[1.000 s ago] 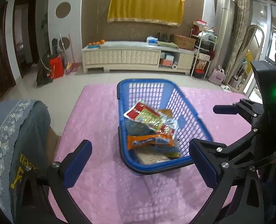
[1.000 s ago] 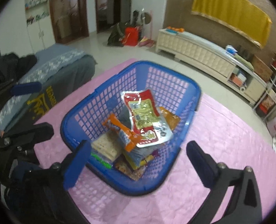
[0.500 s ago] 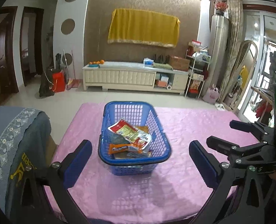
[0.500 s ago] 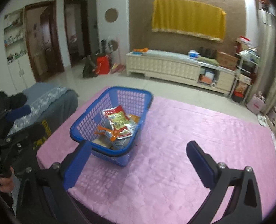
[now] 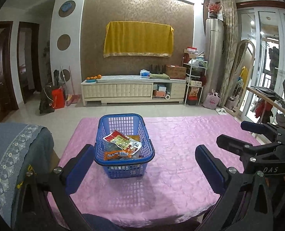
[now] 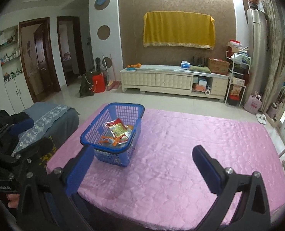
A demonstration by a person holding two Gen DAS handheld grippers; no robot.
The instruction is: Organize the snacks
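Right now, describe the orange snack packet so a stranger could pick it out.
Start at the pink table, then the blue basket on its left part. Among the snacks inside, it is the flat orange packet lying nearest the near rim, below the red-and-yellow packet.

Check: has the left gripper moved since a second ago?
Yes. The left gripper has pulled back from the blue basket, which now looks smaller and farther off.

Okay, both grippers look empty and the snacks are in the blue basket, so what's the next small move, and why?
Probably nothing more than lowering both grippers to rest. The snack packets all lie inside the blue plastic lattice basket, and no loose packet shows on the pink quilted tablecloth. The left gripper and right gripper are open, hold nothing, and sit well short of the basket, so the sorting appears done.
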